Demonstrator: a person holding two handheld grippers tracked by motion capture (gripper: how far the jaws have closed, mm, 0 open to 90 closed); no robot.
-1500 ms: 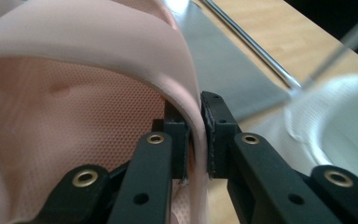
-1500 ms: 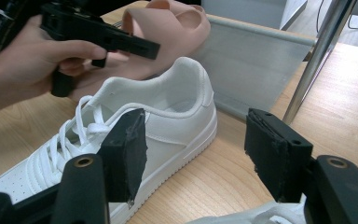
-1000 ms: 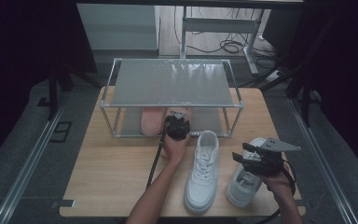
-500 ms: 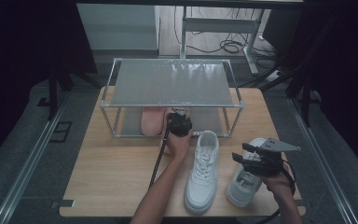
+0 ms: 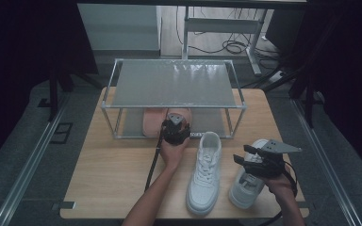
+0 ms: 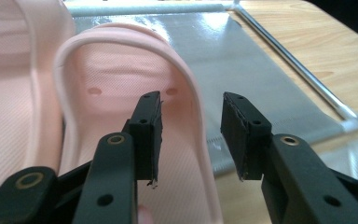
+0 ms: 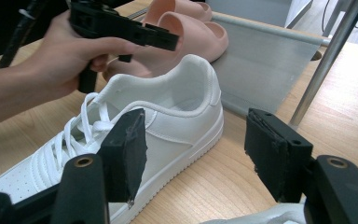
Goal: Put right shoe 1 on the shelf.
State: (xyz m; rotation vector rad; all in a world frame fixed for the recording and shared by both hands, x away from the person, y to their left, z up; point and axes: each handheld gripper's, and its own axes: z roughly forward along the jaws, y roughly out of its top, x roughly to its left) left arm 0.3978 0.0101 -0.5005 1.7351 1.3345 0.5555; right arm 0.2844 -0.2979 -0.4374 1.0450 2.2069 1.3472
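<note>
Straddling the strap edge of a pink slipper (image 6: 121,79) without pressing it, the left gripper (image 5: 176,128) has just been opening its jaws at frame centre. That slipper lies on the lower shelf of the rack (image 5: 118,63). At lower right, the right gripper (image 5: 254,162) stands open above one white sneaker (image 5: 245,188); the other sneaker (image 5: 204,174) lies just left on the table (image 5: 108,174).

Wood table (image 5: 108,174) w/ metal rack (image 5: 174,84) & 2 white sneakers (image 5: 205,172); pink slippers (image 5: 153,120) on rack's lower shelf
</note>
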